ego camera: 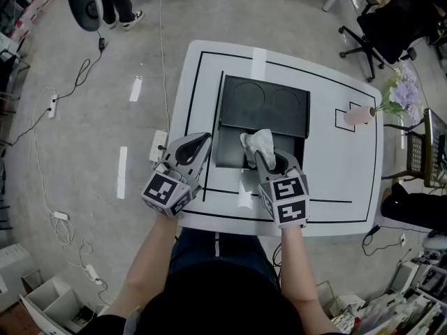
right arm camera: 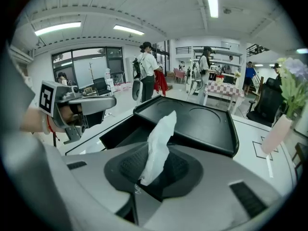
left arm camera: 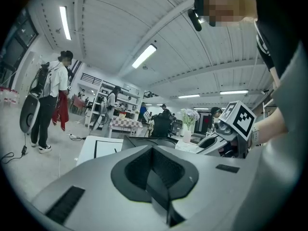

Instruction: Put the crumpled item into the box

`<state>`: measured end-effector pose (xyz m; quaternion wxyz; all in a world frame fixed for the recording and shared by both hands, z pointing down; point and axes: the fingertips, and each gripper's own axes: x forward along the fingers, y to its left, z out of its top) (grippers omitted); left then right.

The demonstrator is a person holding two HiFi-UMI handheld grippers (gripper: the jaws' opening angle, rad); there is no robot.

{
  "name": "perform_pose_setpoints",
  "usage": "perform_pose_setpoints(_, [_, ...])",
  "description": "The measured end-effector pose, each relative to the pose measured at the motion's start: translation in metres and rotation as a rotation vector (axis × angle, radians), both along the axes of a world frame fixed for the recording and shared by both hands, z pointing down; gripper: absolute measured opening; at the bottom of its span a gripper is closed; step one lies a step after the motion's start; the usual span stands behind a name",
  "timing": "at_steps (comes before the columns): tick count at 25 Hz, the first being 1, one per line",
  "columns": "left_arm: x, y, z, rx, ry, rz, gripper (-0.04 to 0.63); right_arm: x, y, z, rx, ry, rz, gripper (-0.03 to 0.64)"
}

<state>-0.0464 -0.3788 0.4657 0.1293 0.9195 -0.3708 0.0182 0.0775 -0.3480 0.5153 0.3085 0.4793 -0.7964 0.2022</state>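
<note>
The right gripper (ego camera: 269, 162) sits just below the middle of the head view, above the near edge of the black box (ego camera: 227, 152) on the white table (ego camera: 328, 173). Its jaws are closed on the crumpled item (ego camera: 258, 144), a white tissue-like wad. In the right gripper view the item (right arm camera: 160, 143) has its near end pinched in the narrow slot between the dark pads of the right gripper (right arm camera: 149, 177), and the rest sticks out ahead of the jaws as a tall, wrinkled strip. Seen from the head, the wad shows just beyond the jaw tips, over the open compartment of the box, with the flat black lid (ego camera: 265, 103) lying further up the frame. In the right gripper view the lid (right arm camera: 202, 121) fills the centre right and the dark opening lies to the lower left of it. The left gripper (ego camera: 200, 144) is left of the box over the table's left part; in its own view the left gripper (left arm camera: 156, 177) has its pads together with nothing between them. A pale pink vase (ego camera: 358, 116) with flowers stands near the table's right edge, well apart from both grippers.
</note>
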Motion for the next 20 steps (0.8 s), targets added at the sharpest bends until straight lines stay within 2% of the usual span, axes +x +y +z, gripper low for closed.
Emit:
perform_pose_setpoints(5, [-0.004,-0.001,-0.001,-0.006,0.010,-0.004,0.002,0.009,-0.004,0.002,0.008,0.054,0.024,0.147])
perform_pose_setpoints(7, [-0.004,-0.003,-0.002,-0.006,0.012,-0.007,0.002,0.013,-0.005,0.003,0.007,0.065,0.035,0.149])
perform_pose_setpoints(9, [-0.004,-0.004,-0.002,-0.007,0.015,-0.007,0.002,0.017,-0.005,0.004,0.006,0.076,0.043,0.188])
perform_pose_setpoints(20, [-0.005,-0.004,0.000,-0.006,0.022,-0.004,0.002,0.034,-0.004,-0.002,0.031,0.107,0.084,0.189])
